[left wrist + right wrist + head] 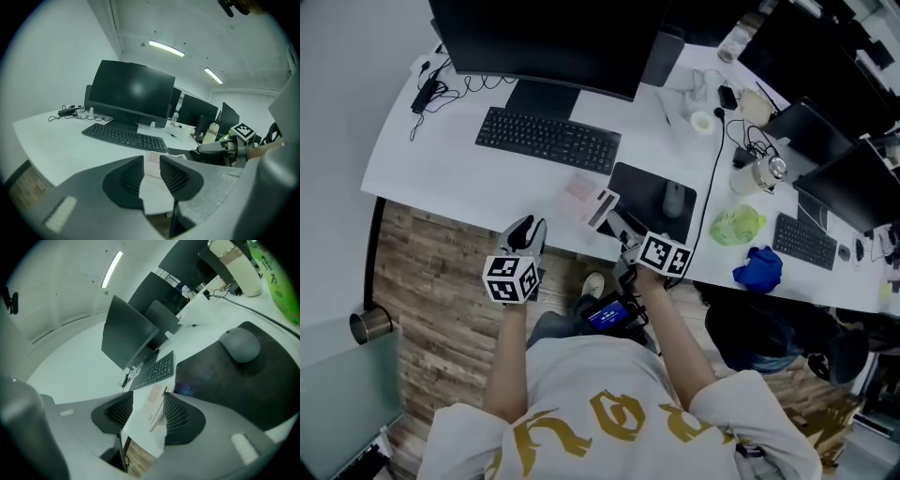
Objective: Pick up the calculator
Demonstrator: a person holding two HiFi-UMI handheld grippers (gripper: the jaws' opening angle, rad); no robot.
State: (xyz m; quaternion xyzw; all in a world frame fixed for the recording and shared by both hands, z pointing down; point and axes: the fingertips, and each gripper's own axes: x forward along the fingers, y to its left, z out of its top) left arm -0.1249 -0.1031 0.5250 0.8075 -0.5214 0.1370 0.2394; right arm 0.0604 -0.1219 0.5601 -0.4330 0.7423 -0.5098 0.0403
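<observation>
The calculator point(592, 202), a flat pale slab with a pinkish face, lies near the desk's front edge between the keyboard and the black mouse pad. My left gripper point(528, 227) hovers over the desk's front edge, to the calculator's left and short of it, jaws open and empty. In the left gripper view the calculator point(153, 161) shows just beyond the left gripper point(151, 169). My right gripper point(626, 244) sits at the desk edge just right of the calculator, open and empty. In the right gripper view the calculator point(155, 399) lies in line with the gap of the right gripper point(147, 412), not touched.
A monitor point(546, 37) and black keyboard point(547, 140) stand behind the calculator. A mouse point(674, 198) rests on the mouse pad point(645, 192). A cable point(713, 178), a bottle point(752, 172), a green bag point(737, 225) and a blue cloth point(758, 267) crowd the right. Wood floor point(431, 272) lies below.
</observation>
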